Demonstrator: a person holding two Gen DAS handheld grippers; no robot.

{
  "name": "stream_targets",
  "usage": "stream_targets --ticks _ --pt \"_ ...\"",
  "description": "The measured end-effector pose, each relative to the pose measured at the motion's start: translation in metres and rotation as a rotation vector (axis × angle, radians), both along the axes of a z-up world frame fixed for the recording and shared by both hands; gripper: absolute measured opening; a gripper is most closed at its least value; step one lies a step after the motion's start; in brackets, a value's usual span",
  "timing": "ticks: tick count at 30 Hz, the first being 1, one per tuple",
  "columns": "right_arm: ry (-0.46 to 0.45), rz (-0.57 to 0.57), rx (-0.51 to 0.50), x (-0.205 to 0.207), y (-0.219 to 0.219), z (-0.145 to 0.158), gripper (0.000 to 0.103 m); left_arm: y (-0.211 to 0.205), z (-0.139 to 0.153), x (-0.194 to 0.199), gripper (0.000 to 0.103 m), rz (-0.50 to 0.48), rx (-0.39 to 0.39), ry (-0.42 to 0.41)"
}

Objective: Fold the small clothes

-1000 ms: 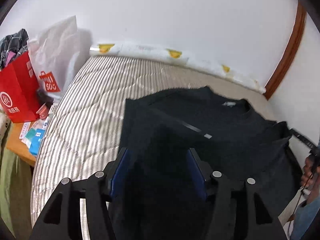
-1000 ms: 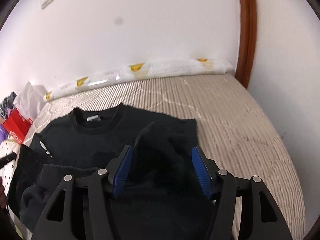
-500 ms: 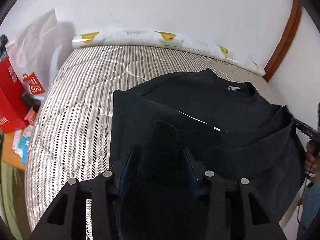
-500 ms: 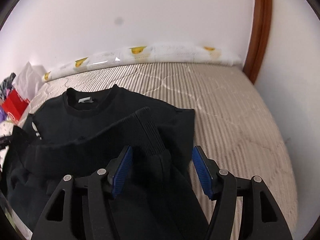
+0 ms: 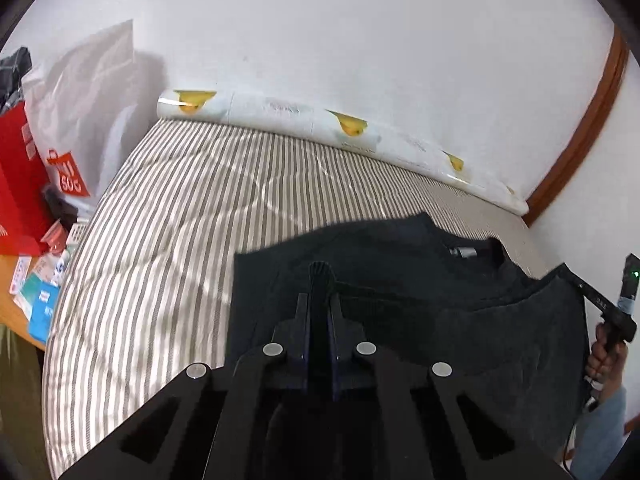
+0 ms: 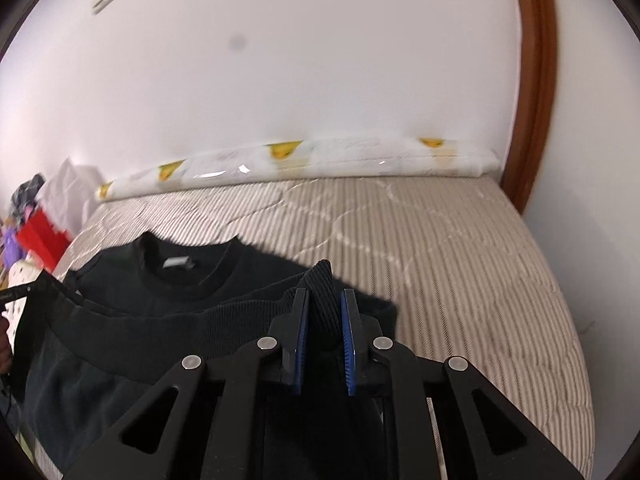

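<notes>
A black sweater [image 5: 400, 264] lies on the striped bed [image 5: 180, 208], collar and white neck label [image 6: 180, 263] toward the wall. Its ribbed lower hem [image 6: 160, 332] is lifted and stretched between the two grippers, doubled over the body. My left gripper [image 5: 319, 300] is shut on one corner of the hem, a ribbed tuft sticking out past the tips. My right gripper [image 6: 324, 294] has its jaws closing, with blue pads pressing on the other ribbed corner. A person's hand [image 5: 604, 356] shows at the right edge of the left wrist view.
A white rolled bolster [image 6: 320, 160] with yellow prints lies along the wall. Left of the bed stand a red bag [image 5: 16, 184], a white plastic bag [image 5: 84, 112] and small boxes on a wooden surface. A brown door frame [image 6: 536, 80] rises at right.
Both grippers' jaws have closed from wide apart onto the sweater's hem. Both hands moved toward the collar, carrying the hem over the body.
</notes>
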State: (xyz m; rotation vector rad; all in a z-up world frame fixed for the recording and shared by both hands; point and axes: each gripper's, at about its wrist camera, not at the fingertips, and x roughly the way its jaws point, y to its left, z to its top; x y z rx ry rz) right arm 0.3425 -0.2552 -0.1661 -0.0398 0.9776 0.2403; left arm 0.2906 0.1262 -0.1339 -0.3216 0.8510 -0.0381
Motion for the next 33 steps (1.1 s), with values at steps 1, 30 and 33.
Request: stream_targets --ticks 1,30,33 --pt "0.009 -0.018 0.0 0.005 -0.001 -0.003 0.015 -0.003 -0.001 0.009 0.007 0.008 0.002 0.008" --pt "0.083 0.097 -0.045 -0.092 0.127 -0.017 0.032 -0.008 -0.001 -0.034 0.052 0.023 0.1 0.073" --pt "0.121 0.123 -0.049 -0.103 0.153 -0.029 0.032 -0.006 0.001 -0.058 0.052 0.032 0.105 0.072"
